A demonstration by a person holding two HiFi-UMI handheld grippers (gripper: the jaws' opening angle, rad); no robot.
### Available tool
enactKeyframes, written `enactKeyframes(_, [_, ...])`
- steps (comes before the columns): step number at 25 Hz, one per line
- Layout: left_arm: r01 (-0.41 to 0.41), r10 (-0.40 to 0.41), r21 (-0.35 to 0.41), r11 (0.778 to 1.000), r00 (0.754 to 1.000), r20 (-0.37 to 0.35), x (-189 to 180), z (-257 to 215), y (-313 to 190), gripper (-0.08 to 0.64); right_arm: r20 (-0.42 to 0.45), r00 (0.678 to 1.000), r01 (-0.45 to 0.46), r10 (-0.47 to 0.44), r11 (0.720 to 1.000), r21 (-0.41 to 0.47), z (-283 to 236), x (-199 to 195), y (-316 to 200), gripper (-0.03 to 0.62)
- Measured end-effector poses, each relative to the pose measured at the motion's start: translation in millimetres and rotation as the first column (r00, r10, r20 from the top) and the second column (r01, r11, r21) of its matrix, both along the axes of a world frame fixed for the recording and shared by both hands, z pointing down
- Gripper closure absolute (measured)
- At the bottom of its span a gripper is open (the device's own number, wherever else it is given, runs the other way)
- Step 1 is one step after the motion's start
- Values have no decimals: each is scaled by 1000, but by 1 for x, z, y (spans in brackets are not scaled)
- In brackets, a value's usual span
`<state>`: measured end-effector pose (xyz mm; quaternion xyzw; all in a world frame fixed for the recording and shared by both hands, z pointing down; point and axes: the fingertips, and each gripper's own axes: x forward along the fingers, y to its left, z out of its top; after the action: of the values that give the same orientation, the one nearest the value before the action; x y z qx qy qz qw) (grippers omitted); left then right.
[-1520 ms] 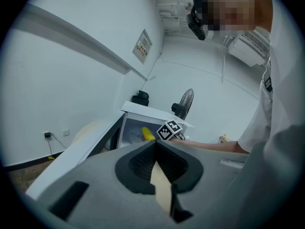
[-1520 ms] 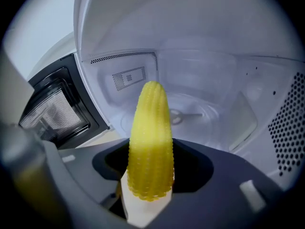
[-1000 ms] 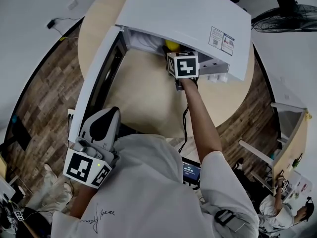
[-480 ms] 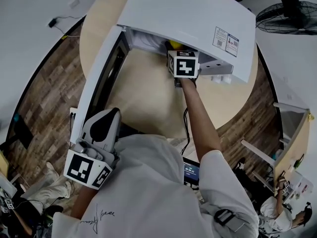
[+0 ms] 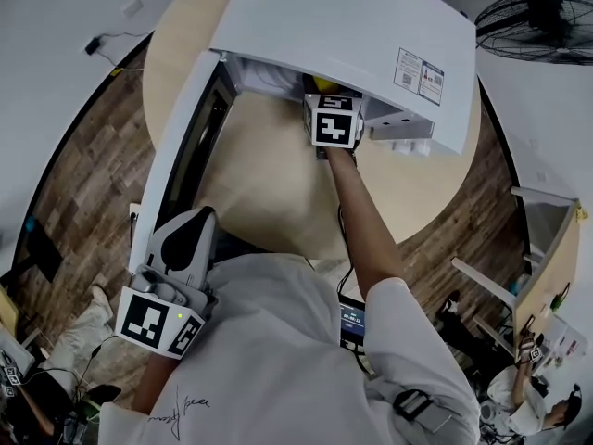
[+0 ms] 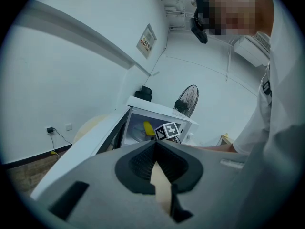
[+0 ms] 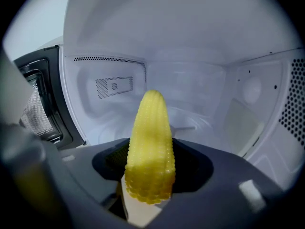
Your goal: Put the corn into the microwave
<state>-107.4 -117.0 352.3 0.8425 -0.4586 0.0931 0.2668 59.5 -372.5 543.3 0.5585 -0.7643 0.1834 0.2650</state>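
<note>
Two claws are in play, and only the right one is busy. The right claw (image 7: 152, 162) is clamped on the corn (image 7: 148, 137), its pads pressing the thick end from both sides while the pointed tip aims at the back wall of the microwave (image 5: 352, 35). The cob is already inside the white cavity, held clear of the side walls. I cannot tell whether it touches the cavity floor.

From above, the microwave sits at 12 o'clock on the round bench (image 5: 269, 179), with its door (image 5: 181, 146) swung wide open toward 8 o'clock. The person's right arm reaches straight up the middle to the oven's mouth.

Compared with a second ago, the marker cube on the right claw has edged slightly toward 11 o'clock and closer under the oven's top panel. The patch of yellow that showed beyond the cube then is now almost hidden from overhead. The grip on the cob looks unchanged.

The left claw (image 6: 155, 147) has kept its place down at 7 o'clock, near the outer edge of the open door. Its jaws are drawn together with nothing between them.

A standing fan (image 5: 537, 17) is on the floor at 2 o'clock, well apart from the bench.
</note>
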Motion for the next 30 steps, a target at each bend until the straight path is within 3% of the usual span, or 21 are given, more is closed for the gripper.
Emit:
enactKeyframes(14, [-13,13,-15,1000,1000,11,3,4,-1,568,-81,997,-14,18,999,51,3,4,-9,333])
enactKeyframes(30, [-24,25,-17,1000,1000,15,6,4,0,568,-77,997,-20,22,999,36,5,3,-13,330])
